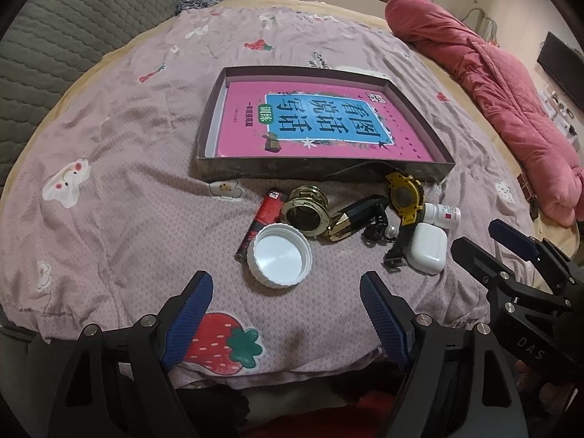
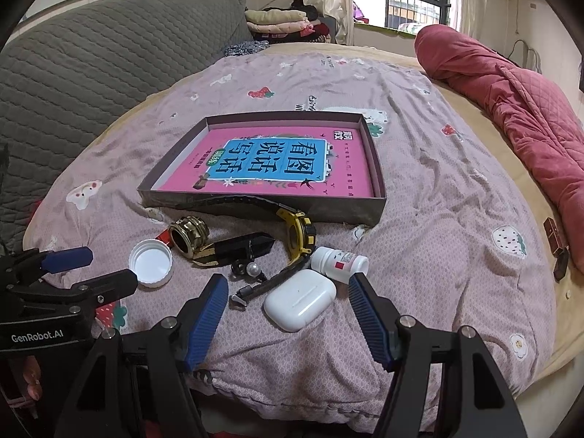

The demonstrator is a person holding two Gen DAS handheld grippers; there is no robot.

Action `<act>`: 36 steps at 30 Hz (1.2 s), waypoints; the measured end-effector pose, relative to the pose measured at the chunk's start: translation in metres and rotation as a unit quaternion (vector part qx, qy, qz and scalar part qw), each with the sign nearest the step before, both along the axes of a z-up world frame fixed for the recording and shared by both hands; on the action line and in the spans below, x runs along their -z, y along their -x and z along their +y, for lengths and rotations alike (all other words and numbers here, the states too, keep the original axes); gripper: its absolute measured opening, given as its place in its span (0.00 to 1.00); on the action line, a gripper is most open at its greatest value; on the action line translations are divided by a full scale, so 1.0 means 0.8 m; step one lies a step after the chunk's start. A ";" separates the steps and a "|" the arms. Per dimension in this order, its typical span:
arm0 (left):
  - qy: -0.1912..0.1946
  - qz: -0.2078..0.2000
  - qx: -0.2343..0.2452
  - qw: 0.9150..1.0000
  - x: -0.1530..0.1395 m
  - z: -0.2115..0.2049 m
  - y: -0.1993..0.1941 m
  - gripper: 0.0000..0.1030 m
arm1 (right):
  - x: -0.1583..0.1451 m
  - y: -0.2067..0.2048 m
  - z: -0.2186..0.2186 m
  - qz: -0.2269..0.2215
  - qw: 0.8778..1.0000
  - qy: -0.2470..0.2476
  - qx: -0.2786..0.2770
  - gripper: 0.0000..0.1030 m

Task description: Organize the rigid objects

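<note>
A shallow dark box (image 1: pixel 219 116) (image 2: pixel 262 211) holding a pink book lies on the bed. In front of it sits a cluster: white cap (image 1: pixel 280 255) (image 2: pixel 151 262), red lighter (image 1: pixel 261 219), gold ring-shaped piece (image 1: pixel 304 211) (image 2: pixel 188 237), black-and-gold faceted piece (image 1: pixel 350 221) (image 2: pixel 233 250), yellow-and-black watch (image 1: pixel 403 200) (image 2: pixel 299 239), white pill bottle (image 1: pixel 441 215) (image 2: pixel 339 261) and white earbud case (image 1: pixel 429 248) (image 2: pixel 299 299). My left gripper (image 1: pixel 286 294) (image 2: pixel 89 268) is open, just short of the cap. My right gripper (image 2: pixel 286 294) (image 1: pixel 489 241) is open, its fingers flanking the earbud case.
The bed wears a mauve printed sheet (image 1: pixel 127 146). A rolled red quilt (image 1: pixel 511 102) (image 2: pixel 529 116) lies along the right side, a grey quilted headboard (image 2: pixel 91 58) on the left. Folded clothes (image 2: pixel 281 22) are stacked by the window. A small dark box (image 2: pixel 556 244) rests near the quilt.
</note>
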State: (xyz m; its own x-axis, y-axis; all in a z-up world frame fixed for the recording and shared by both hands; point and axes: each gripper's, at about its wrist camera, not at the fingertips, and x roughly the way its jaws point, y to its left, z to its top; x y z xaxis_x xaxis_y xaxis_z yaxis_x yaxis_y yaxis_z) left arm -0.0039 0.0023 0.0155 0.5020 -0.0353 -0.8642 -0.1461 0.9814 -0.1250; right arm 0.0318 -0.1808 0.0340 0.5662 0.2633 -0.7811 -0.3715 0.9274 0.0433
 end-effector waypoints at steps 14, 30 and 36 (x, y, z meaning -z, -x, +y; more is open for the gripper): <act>-0.005 0.001 -0.002 1.000 0.000 0.000 0.000 0.81 | -0.002 0.000 0.000 -0.003 1.000 -0.003 -0.001 0.66; -0.009 -0.005 0.002 1.000 -0.001 -0.002 -0.001 0.81 | -0.005 0.003 0.002 -0.014 1.000 -0.003 -0.004 0.66; -0.011 -0.008 0.004 1.000 -0.003 -0.003 0.000 0.81 | -0.006 0.003 0.002 -0.015 1.000 -0.003 -0.004 0.66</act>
